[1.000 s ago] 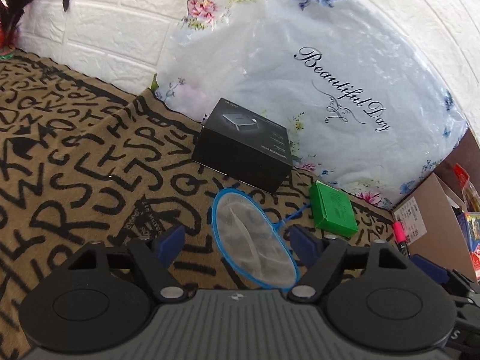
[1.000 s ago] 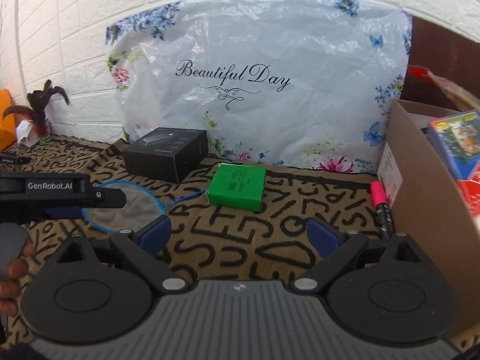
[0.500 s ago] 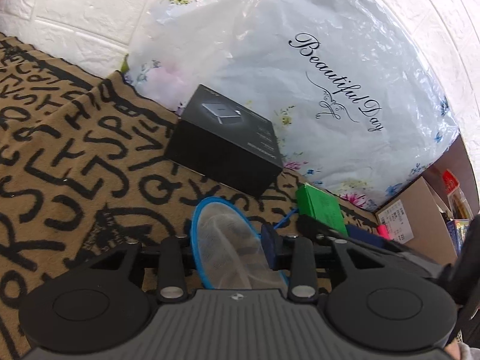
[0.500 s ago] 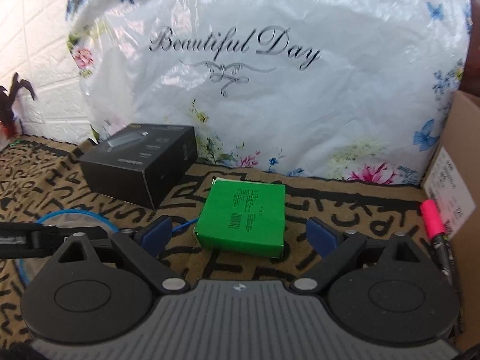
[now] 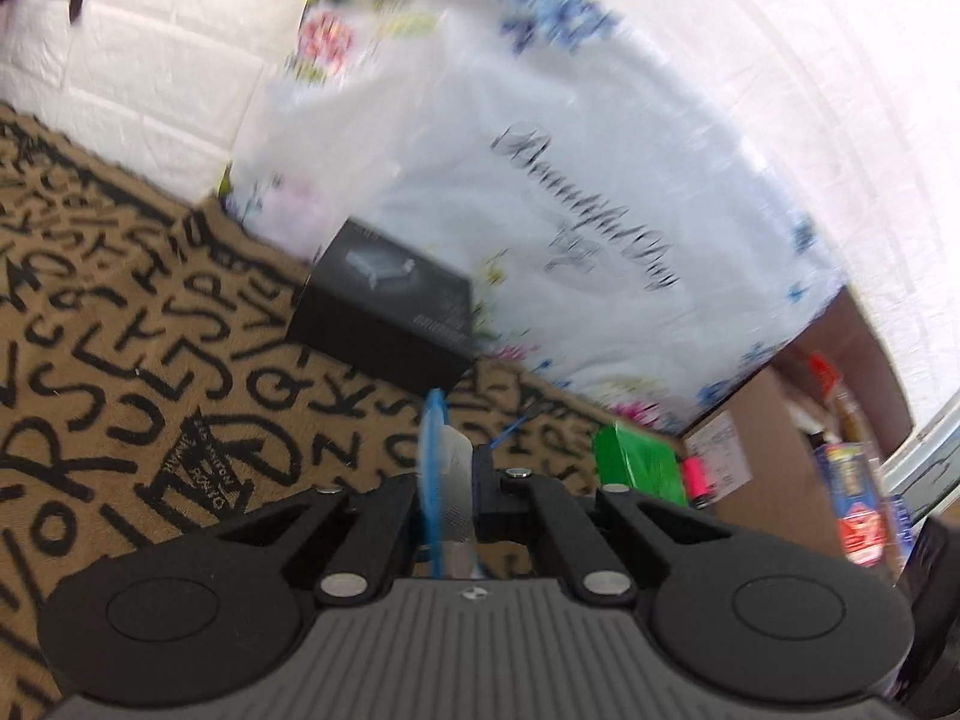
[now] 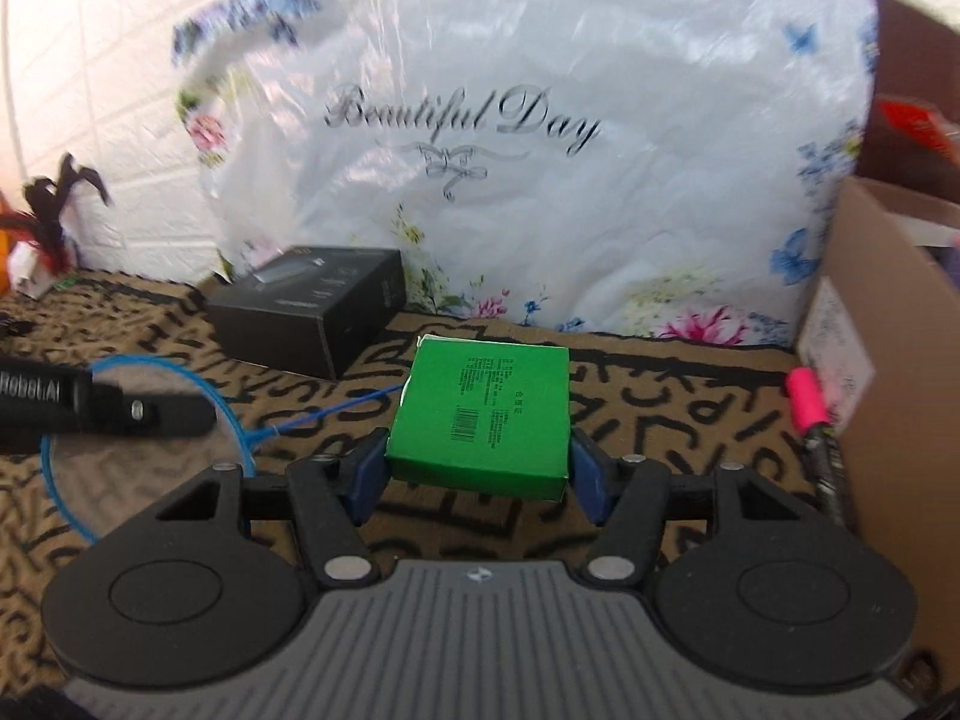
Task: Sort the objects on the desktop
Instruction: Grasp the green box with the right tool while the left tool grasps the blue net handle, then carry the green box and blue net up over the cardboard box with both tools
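The left gripper (image 5: 447, 480) has its fingers clamped narrow on the rim of the blue net (image 5: 433, 462), which stands edge-on between them in the left wrist view, its thin blue handle (image 6: 324, 414) trailing off toward the green box. From the right wrist view the same net hoop lies low over the letter-print surface (image 6: 660, 408) at the left, with the left gripper's black body across it. The right gripper (image 6: 477, 471) has its blue pads (image 6: 366, 474) pressed against both sides of the green box (image 6: 483, 414), holding it by its near end; whether the box is off the surface cannot be told. Just behind and to the left sits the black box (image 6: 312, 312), backed by the flowered plastic bag (image 6: 540, 120). At the right, a pink-capped marker (image 6: 810, 414) lies against the cardboard box (image 6: 888, 360).
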### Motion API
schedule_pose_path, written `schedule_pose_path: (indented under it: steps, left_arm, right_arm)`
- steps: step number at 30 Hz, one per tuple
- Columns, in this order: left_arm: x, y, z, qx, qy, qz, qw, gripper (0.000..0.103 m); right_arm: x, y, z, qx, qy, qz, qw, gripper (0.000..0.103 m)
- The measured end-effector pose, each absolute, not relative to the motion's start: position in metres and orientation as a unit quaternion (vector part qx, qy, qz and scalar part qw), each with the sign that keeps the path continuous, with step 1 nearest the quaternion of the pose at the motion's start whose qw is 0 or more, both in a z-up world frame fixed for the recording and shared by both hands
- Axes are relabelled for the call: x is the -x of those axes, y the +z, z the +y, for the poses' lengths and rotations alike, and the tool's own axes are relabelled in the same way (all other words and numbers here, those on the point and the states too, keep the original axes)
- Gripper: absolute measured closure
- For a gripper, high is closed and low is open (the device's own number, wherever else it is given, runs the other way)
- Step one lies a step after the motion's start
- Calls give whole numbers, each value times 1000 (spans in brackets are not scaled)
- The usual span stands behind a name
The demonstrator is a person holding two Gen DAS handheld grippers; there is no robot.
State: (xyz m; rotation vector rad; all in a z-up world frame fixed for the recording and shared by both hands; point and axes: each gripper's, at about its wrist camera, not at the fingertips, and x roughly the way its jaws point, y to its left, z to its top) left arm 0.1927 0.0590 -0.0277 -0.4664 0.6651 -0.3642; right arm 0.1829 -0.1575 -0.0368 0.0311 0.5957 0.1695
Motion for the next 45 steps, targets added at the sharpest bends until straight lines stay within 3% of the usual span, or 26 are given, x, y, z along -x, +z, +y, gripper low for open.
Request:
schedule_pose_path:
  steps: [17, 29, 36, 45]
  left_arm:
    - [-117, 89, 0, 200, -258, 207, 922, 103]
    - [-115, 148, -123, 174, -336, 151, 913, 103]
    - [-125, 143, -215, 137, -368, 150, 907, 103]
    - [-153, 88, -305, 91, -376, 205, 899, 103]
  right_arm:
    - [-50, 19, -201, -17, 110, 215, 970, 43]
    - [-3, 73, -293, -27, 30, 122, 992, 42]
    - [10, 82, -365, -29, -53, 110, 992, 42]
    - [4, 63, -445, -47, -137, 136, 980, 42]
